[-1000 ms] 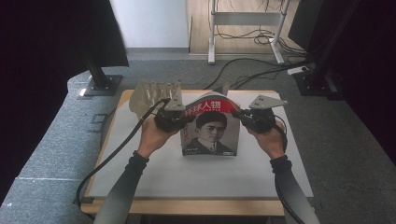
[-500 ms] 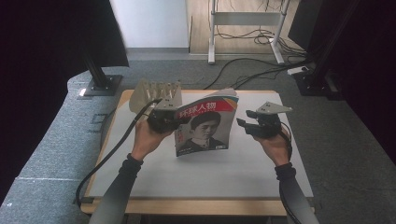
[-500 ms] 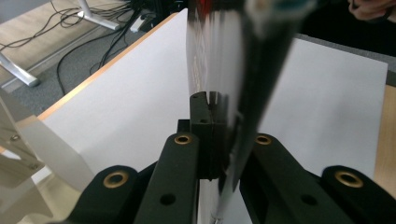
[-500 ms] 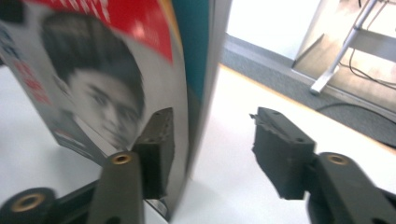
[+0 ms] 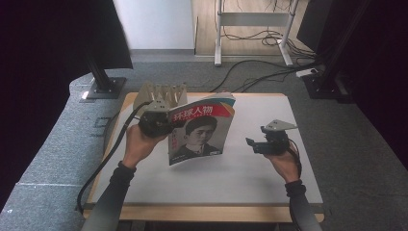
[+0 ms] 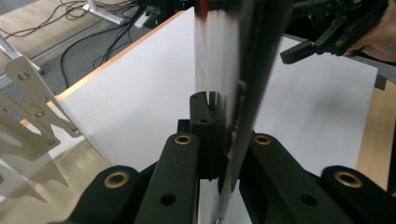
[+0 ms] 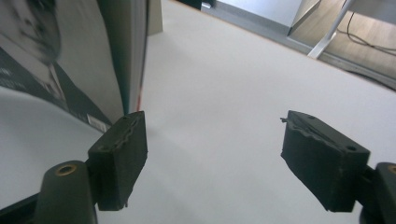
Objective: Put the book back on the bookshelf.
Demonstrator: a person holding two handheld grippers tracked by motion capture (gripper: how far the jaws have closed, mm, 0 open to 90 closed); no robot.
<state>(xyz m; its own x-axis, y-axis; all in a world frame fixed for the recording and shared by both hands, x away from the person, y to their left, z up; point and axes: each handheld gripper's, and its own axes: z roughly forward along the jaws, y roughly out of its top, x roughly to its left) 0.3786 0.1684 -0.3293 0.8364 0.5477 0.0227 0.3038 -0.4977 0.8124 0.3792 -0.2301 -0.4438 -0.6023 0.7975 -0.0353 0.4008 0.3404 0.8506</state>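
We hold the magazine (image 5: 202, 129) upright above the middle of the desk (image 5: 269, 183), its spine edge pinched in our left claw (image 6: 219, 140); our right claw (image 5: 251, 143), its jaws just spread with nothing between them, hangs well apart toward the right edge. Gripped on one side alone, the magazine may sag or slip free. A metal rack (image 5: 161, 92) stands close behind at the far left corner, where a swing could strike it.
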